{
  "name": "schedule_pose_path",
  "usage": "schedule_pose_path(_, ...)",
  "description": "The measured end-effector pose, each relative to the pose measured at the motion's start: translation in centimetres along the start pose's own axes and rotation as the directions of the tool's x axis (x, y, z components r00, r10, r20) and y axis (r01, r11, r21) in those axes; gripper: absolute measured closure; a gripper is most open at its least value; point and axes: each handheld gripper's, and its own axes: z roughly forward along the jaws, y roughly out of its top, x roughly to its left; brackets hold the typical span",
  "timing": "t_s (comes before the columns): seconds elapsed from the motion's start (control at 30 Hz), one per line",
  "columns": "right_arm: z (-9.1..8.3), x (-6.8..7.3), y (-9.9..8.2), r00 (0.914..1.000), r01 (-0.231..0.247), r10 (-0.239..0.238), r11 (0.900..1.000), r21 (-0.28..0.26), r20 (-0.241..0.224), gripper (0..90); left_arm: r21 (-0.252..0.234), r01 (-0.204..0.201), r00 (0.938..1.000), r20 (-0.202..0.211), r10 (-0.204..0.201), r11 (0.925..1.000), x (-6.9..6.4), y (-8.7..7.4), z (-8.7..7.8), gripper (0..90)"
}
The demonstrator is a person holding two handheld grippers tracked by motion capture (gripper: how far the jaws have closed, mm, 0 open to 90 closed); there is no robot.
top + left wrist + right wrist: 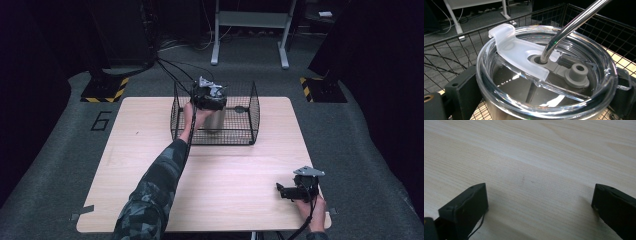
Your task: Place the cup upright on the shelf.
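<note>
My left claw (544,100) is closed around a stainless-steel tumbler with a clear plastic lid (546,82), one black jaw pressed to each side of the body just under the lid rim, as the left gripper view shows. A bent metal drinking straw (571,25) passes through a grey rubber seal in the lid, beneath a frosted translucent sliding tab (516,51). In the high view the left claw (209,100) holds the tumbler (216,119) inside a black wire-mesh basket (250,107) that stands at the far middle of the pale wooden worktop (225,170); whether the tumbler's base rests on the basket floor or hangs just above it cannot be told. My right claw (281,190) lies idle at the near right corner of the worktop, well apart from the basket, its jaws spread wide over bare wood (536,170) with nothing between them. Risks, as I judge them: the smooth steel wall offers little friction, so a slack grip could let the tumbler slide down through the jaws; a tilt of my wrist would swing the tall straw against the basket's wire rim and lever the tumbler sideways; releasing before the base sits flat could tip it against the mesh, and any liquid inside might escape at the straw opening.
</note>
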Motion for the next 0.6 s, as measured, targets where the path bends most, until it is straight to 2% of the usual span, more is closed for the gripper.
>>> schedule_pose_path(0.3, 0.0, 0.0, 0.0, 1.0, 0.004, -0.004, 1.0, 0.002, -0.002, 0.2, 0.02, 0.007, 0.9999, 0.009, -0.007, 0.9998, 0.1, -0.6, 0.2, 3.9)
schedule_pose_path(0.6, 0.0, 0.0, 0.0, 1.0, 0.008, -0.008, 1.0, 0.003, -0.004, 0.2, 0.025, -0.003, 0.9999, 0.014, 0.002, 0.9997, -0.1, -1.2, -0.4, 3.8)
